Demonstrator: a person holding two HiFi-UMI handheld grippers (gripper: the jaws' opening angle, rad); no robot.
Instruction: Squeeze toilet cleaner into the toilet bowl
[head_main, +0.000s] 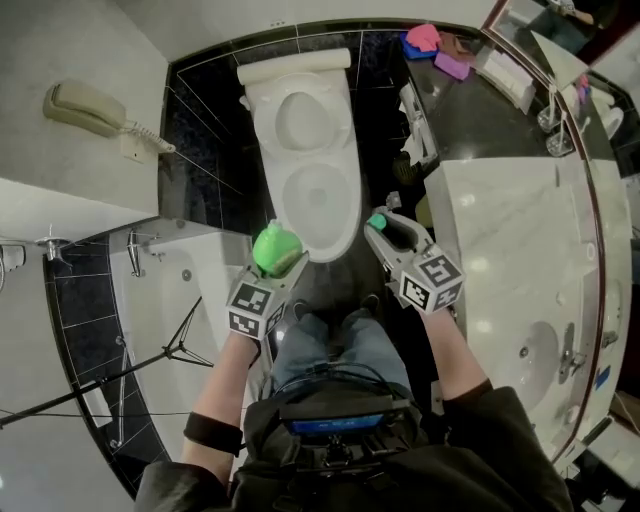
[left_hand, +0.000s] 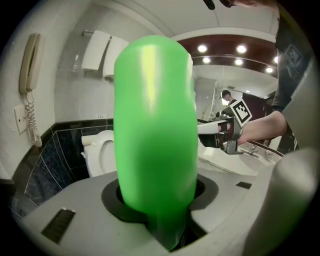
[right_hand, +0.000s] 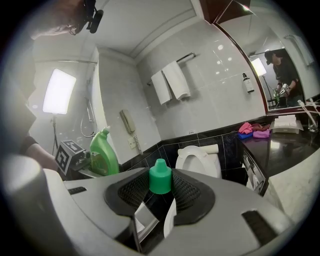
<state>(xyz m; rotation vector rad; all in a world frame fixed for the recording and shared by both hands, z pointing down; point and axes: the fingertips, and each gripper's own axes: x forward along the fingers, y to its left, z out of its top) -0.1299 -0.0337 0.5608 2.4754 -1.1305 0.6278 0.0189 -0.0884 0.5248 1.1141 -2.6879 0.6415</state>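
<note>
Left claw (head_main: 274, 268) pinches the bottle (left_hand: 155, 135) by its body, soft plastic so prob squishes easy there; right claw (head_main: 379, 228) is clamped on the cap (right_hand: 160, 176).

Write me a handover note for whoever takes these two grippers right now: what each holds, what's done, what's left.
Left hand-held gripper: shut on the green toilet cleaner bottle, by the front of the toilet.
Right hand-held gripper: shut on the green cap.
Toilet bowl: lid up, just ahead.
Done: the cap is off.
Left: aim the bottle over the bowl and squeeze.
</note>
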